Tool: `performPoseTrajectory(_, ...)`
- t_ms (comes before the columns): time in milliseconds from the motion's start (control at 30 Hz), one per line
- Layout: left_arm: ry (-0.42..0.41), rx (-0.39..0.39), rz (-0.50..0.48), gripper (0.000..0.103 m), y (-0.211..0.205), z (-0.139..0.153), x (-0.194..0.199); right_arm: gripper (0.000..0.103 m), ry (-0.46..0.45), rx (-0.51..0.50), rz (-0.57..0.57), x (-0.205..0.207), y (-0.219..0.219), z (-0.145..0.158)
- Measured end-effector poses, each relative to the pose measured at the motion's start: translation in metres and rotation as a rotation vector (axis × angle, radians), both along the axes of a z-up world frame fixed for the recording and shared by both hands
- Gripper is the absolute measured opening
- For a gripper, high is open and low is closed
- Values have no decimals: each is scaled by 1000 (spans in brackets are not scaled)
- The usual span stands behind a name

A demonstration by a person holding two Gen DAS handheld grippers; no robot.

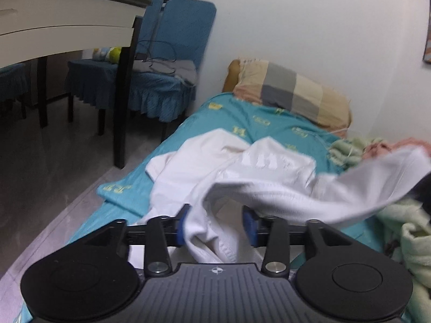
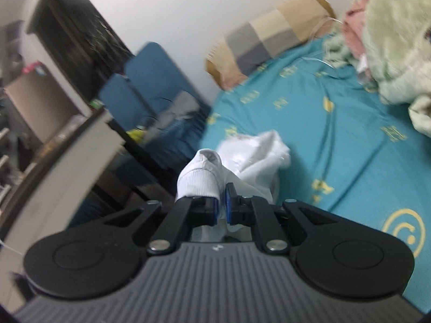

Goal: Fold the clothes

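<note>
While the white garment (image 1: 242, 172) is lying crumpled across the near half of the teal bedsheet (image 1: 269, 123), the left claw (image 1: 215, 223) is standing spread, with a bunched, ribbed edge of the cloth hanging between its blue pads (image 1: 249, 224) but not pressed by them. The right claw (image 2: 221, 206) is pinching another ribbed band of the garment (image 2: 199, 180), its pads nearly together on the fabric, and is lifting that part off the bed so that it is stretching out to the right of the left view.

Judging by how the cloth lies, the folding is far from complete: no flat panel or clean crease is showing, and the garment is sitting in a loose heap, partly raised. Spreading it flat and laying the folds are looking like what is left.

Much is staying hard to read. Motion blur is smearing the lifted edge, so whether it is a hem, cuff or waistband I cannot tell. The faint print on the cloth is illegible. A green fleece blanket (image 1: 409, 242) is being cut off at the right, and the checked pillow (image 1: 293, 91) is resting far back against the wall.
</note>
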State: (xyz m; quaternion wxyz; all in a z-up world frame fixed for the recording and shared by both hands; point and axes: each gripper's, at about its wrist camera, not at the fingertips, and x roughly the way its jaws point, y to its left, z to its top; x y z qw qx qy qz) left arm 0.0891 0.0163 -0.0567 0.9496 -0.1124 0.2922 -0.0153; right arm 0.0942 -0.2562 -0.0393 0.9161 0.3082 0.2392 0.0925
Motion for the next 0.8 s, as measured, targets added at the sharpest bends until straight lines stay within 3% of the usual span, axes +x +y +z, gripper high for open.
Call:
performPoseTrajectory(67, 13, 20, 49, 56, -8, -5, -1, 9, -21, 35, 17, -3, -2, 4)
performPoseTrajectory(167, 14, -8, 183, 66, -14, -10, -1, 9, -50, 62, 28, -8, -5, 8)
performPoseTrajectory(300, 0, -54, 314, 67, -16, -14, 0, 9, -137, 42, 11, -20, -7, 16)
performPoseTrajectory(367, -32, 9, 329, 67, -25, -11, -3, 9, -179, 28, 5, -25, -7, 21)
performPoseTrajectory(500, -178, 208, 263, 69, -57, 4, -22, 7, -253, -2, 21, -33, 0, 29)
performPoseTrajectory(567, -200, 292, 266, 71, -68, 7, -24, 7, -290, -17, 29, -37, 4, 33)
performPoseTrajectory(667, -139, 299, 279, 68, -65, 1, -17, 6, -326, -55, 28, -41, 9, 37)
performPoseTrajectory(800, -5, 228, 304, 57, -44, -13, -2, 6, -211, -141, -40, -24, 7, 24)
